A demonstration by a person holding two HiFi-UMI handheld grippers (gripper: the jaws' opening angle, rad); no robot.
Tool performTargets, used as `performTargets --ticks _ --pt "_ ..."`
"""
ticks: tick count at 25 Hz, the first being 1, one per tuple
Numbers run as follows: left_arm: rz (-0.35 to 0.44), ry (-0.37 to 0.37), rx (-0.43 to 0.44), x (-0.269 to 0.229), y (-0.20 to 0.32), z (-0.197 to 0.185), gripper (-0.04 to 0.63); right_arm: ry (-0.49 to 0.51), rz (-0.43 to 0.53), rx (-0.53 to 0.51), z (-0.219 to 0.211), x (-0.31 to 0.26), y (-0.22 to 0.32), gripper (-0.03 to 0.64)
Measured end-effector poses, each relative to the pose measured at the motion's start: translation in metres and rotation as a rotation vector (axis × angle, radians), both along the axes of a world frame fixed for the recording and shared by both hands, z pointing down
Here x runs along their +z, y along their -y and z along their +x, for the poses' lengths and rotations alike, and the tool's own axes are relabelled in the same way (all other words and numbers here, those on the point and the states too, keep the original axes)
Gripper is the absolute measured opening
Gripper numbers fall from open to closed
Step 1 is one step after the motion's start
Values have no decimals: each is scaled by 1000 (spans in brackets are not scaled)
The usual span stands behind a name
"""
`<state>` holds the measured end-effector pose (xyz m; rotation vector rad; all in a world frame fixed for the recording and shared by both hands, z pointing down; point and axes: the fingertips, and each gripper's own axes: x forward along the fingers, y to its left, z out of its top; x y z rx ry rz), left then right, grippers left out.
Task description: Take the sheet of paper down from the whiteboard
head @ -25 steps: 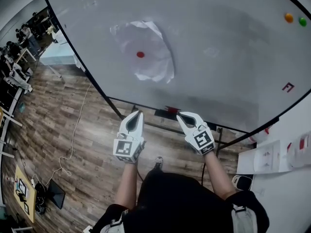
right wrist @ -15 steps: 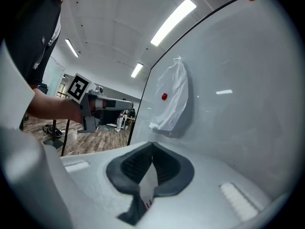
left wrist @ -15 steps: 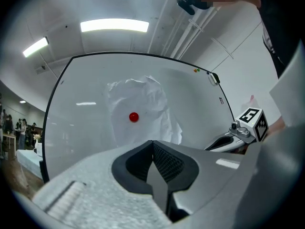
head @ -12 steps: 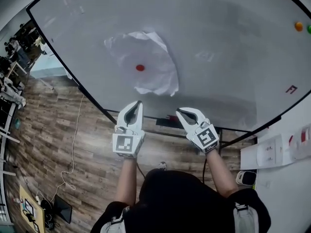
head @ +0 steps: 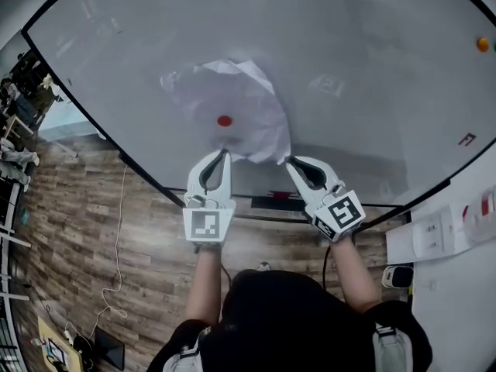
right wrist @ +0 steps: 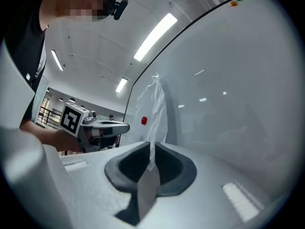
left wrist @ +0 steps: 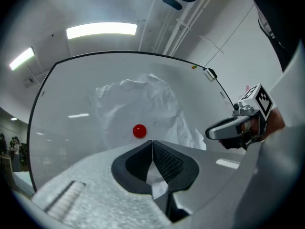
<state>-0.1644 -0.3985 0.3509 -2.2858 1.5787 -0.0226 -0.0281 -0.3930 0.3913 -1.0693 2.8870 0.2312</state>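
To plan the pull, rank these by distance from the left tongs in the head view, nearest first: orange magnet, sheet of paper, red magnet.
1. Sheet of paper: its lower edge lies right at the tips of the left tongs.
2. Red magnet: just above, on the paper.
3. Orange magnet: far off, at the whiteboard's upper right.

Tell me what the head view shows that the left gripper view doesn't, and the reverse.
Head view only: the floor, the person's arms, and the left gripper at the lower edge of the paper. Left gripper view only: ceiling lights, and its jaws shut, tips together. Both: the whiteboard, the crumpled paper with a red magnet on it, and the right gripper, jaws opening by the paper's corner; neither shows paper between them.
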Motion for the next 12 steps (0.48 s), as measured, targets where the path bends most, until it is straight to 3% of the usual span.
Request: performTargets --ticks 5,12 --pt "46 20 -22 -17 9 -8 15 10 -1 48 2 -1 10 106" --pt "66 27 -6 -23 27 -9 103 63 -57 22 -3 5 26 110"
